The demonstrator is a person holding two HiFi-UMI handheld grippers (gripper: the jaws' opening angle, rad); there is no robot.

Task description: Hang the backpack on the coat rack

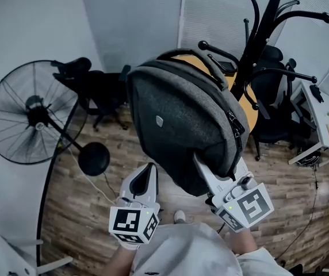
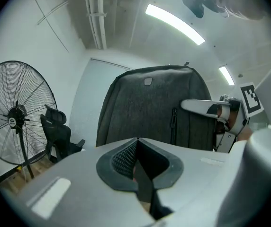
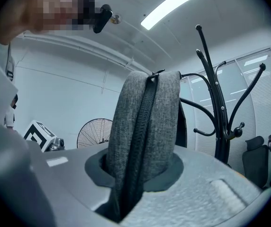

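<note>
A grey backpack [image 1: 182, 119] hangs in the air in the middle of the head view, its top handle and orange back panel toward the black coat rack [image 1: 262, 33] at the upper right. My right gripper [image 1: 201, 161] is shut on the bag's lower zipped edge. In the right gripper view the grey fabric [image 3: 145, 122] stands up out of the jaws, with the coat rack [image 3: 216, 103] just to its right. My left gripper [image 1: 148, 169] sits below the bag's left side, shut with nothing in it. The left gripper view shows the backpack [image 2: 149, 108] ahead and the right gripper [image 2: 202, 105] on it.
A big black floor fan [image 1: 32, 114] stands at the left on the wooden floor. A black office chair [image 1: 101, 91] is behind it. Another chair [image 1: 274, 96] and a white desk [image 1: 325, 125] stand at the right, past the rack.
</note>
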